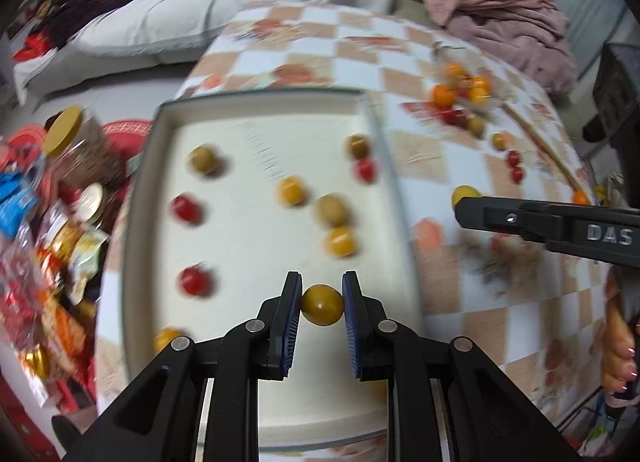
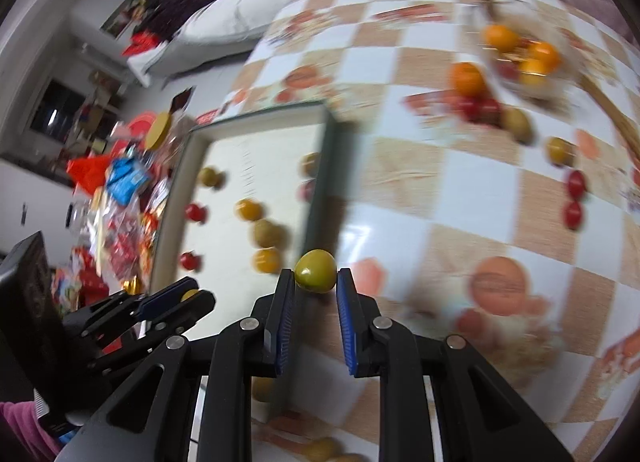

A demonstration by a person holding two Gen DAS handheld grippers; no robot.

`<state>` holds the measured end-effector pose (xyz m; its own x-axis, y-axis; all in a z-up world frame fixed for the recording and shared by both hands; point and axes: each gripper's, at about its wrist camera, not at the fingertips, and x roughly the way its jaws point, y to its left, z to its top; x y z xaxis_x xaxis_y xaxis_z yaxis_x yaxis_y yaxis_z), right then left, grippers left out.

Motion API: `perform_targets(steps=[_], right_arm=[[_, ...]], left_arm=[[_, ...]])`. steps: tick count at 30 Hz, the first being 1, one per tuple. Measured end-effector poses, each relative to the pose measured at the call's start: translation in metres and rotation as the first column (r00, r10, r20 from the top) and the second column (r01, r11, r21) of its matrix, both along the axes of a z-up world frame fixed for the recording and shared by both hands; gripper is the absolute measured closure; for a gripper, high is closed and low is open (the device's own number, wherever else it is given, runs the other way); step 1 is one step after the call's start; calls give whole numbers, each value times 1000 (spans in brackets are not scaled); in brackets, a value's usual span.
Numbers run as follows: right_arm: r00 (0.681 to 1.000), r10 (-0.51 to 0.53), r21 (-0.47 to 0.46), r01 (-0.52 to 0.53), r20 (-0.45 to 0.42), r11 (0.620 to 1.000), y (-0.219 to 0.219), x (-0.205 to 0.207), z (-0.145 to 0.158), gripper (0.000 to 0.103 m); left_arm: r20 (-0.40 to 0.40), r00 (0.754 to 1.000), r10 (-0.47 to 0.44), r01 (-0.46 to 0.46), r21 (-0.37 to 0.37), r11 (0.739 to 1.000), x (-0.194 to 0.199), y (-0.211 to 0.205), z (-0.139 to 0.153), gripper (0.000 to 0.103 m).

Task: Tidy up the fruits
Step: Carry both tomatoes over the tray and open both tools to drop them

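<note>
Left tool (image 1: 322, 304) gripping fruit (image 1: 322, 304) (background blurred)

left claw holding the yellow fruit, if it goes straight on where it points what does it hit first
Probably the yellow fruit lying in the tray, just ahead and slightly right of the left claw, with a green fruit right behind it. Blur and unclear height make this uncertain.

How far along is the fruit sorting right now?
Roughly midway. Done: about ten small fruits already lie in the tray. In hand: the left tongs grip a yellow-green fruit over the tray, and the right tongs hold a green fruit beside its edge. Left: the loose pile of orange, red and green fruits on the checkered tablecloth.
</note>
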<state>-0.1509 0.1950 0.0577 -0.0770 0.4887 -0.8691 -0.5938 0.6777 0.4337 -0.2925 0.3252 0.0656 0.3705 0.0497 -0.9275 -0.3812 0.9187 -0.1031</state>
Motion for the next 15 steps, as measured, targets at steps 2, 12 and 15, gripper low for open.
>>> perform_targets(steps=[2, 12, 15], right_arm=[[999, 43, -9, -43, -9, 999, 18, -13, -4, 80], [984, 176, -138, -179, -36, 974, 63, -55, -38, 80], [982, 184, -169, -189, -40, 967, 67, -58, -46, 79]], left_arm=[[-18, 1000, 24, -24, 5, 1000, -9, 10, -7, 81], [-115, 991, 71, -69, 26, 997, -28, 27, -38, 81], [-139, 988, 69, -67, 21, 998, -30, 27, -43, 81]])
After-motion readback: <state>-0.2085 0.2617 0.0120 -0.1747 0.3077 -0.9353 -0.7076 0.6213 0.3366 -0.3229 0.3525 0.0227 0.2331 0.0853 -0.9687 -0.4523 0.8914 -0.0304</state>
